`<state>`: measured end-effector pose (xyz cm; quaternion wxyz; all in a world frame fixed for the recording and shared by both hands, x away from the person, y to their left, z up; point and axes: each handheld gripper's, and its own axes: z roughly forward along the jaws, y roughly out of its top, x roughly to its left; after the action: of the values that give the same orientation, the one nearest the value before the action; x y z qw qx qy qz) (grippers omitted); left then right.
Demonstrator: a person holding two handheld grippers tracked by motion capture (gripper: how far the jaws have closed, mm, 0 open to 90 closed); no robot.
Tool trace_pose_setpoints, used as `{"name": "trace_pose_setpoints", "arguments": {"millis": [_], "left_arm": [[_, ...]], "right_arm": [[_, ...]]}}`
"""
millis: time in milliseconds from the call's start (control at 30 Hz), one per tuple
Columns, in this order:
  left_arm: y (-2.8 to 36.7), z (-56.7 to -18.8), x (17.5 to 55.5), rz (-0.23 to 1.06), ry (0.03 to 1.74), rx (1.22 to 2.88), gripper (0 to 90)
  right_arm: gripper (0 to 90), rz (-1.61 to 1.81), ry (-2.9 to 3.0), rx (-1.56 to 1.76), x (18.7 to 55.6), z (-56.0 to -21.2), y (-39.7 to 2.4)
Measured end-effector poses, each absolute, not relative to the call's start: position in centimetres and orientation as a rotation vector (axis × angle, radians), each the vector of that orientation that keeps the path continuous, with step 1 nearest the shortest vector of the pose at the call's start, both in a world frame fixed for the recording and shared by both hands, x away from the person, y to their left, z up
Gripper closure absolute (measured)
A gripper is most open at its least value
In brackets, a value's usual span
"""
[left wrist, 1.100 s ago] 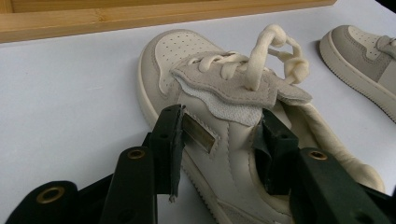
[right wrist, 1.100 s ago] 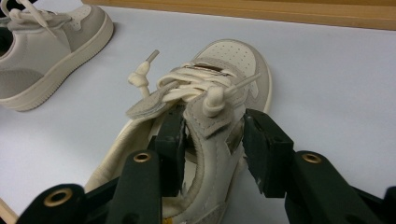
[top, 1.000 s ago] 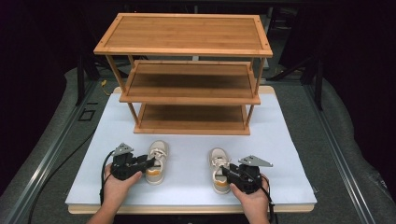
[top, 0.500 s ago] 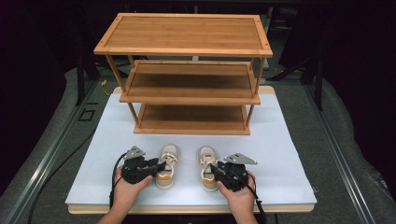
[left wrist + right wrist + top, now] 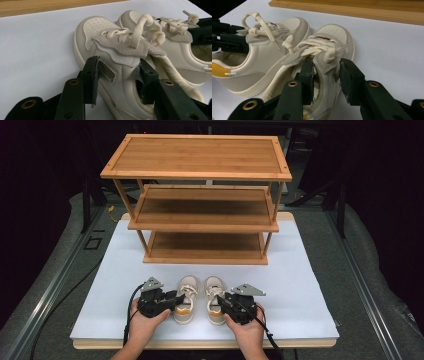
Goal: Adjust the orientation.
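Note:
Two small cream shoes stand side by side, almost touching, toes toward the rack, on the front middle of the white board (image 5: 300,285). My left gripper (image 5: 174,300) (image 5: 118,82) is shut on the left shoe (image 5: 185,296) (image 5: 117,62), its jaws clamping the shoe's outer side wall by the laces. My right gripper (image 5: 223,301) (image 5: 328,77) is shut on the right shoe (image 5: 215,296) (image 5: 332,47), one jaw inside the opening and one outside. Each gripper view also shows the other shoe (image 5: 180,50) (image 5: 262,55) beside its own.
A three-tier bamboo shoe rack (image 5: 200,210) stands at the back of the board; its lowest shelf (image 5: 205,247) lies just beyond the shoes. The board's front edge (image 5: 200,342) runs under the person's hands. Dark grey floor surrounds the board.
Both grippers have slid inward toward each other, each carrying its shoe. The gap between the shoes has closed from wide to nearly nothing.

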<state>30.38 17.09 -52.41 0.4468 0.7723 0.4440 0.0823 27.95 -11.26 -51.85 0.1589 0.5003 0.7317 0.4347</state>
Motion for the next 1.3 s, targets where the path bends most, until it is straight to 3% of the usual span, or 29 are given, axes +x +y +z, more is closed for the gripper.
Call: {"name": "trace_pose_setpoints", "arguments": {"millis": [1300], "left_arm": [[15.4,-52.5,30.3,0.203,1.146,1.873,55.6]], "right_arm": [[62.4,1.336,2.071,1.498,27.8,-52.1,-10.2]]}}
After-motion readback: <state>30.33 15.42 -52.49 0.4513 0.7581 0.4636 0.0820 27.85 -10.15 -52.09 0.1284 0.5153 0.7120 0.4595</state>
